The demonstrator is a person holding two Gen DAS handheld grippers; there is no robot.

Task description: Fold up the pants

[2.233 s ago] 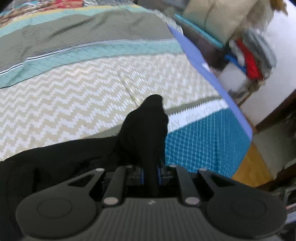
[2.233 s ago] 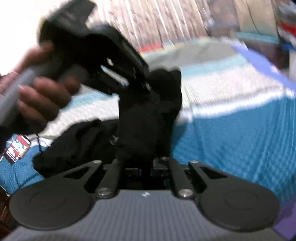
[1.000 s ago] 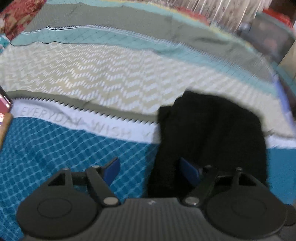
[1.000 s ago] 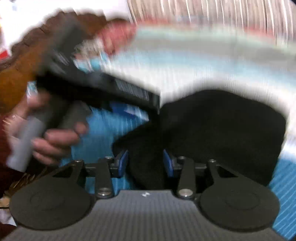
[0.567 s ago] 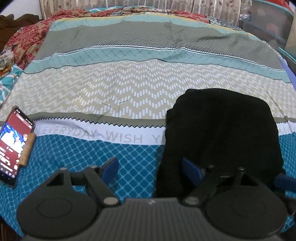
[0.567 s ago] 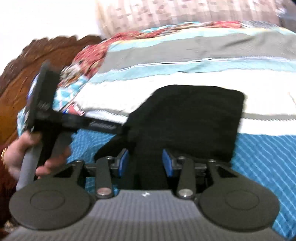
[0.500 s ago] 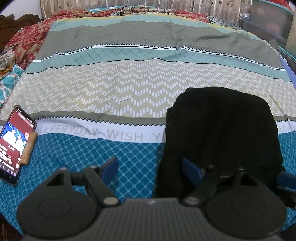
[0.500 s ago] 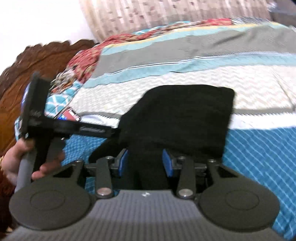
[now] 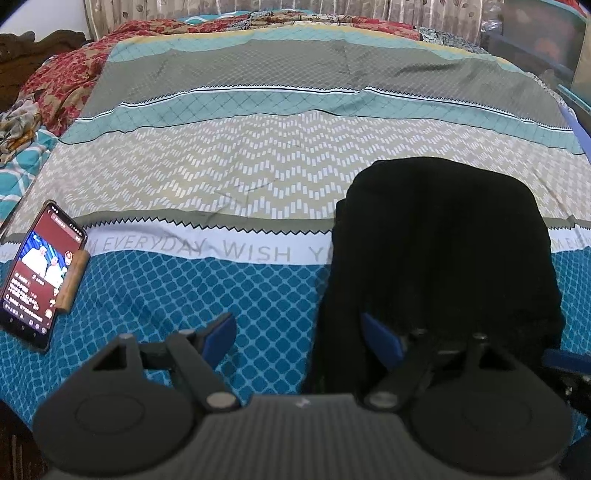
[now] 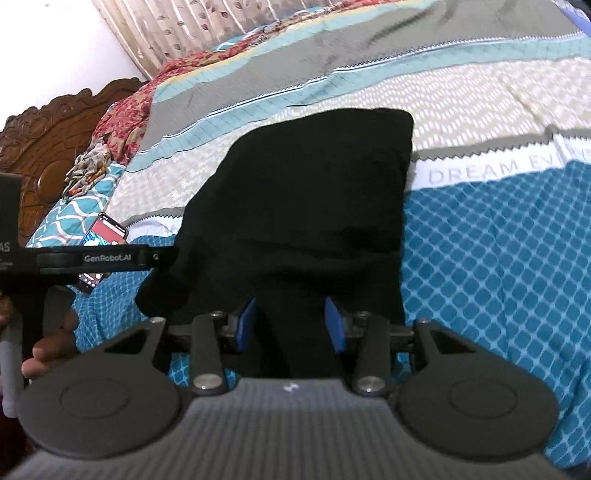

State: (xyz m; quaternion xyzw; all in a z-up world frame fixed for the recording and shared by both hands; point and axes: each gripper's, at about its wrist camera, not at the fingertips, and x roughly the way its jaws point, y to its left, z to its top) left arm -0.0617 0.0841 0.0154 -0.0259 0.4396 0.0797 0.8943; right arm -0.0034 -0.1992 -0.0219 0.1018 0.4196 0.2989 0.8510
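A home bedroom: patterned bedspread (image 9: pixel 258 177), carved wooden headboard (image 10: pixel 48 147), curtains (image 10: pixel 177 33).

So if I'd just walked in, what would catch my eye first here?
Probably the black pants, folded into a dark bundle on the near right of the striped bedspread. Both grippers stand open at its near edge: the left gripper with one blue finger on the fabric, the right gripper straddling it. A lit phone lies at the bed's left edge.

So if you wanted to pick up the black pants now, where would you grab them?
Probably the near edge of the folded black pants, coming in low from the front. That edge faces the right hand-held gripper, whose open jaws already straddle a fold, and the layers stack there, so one pinch could catch them all.
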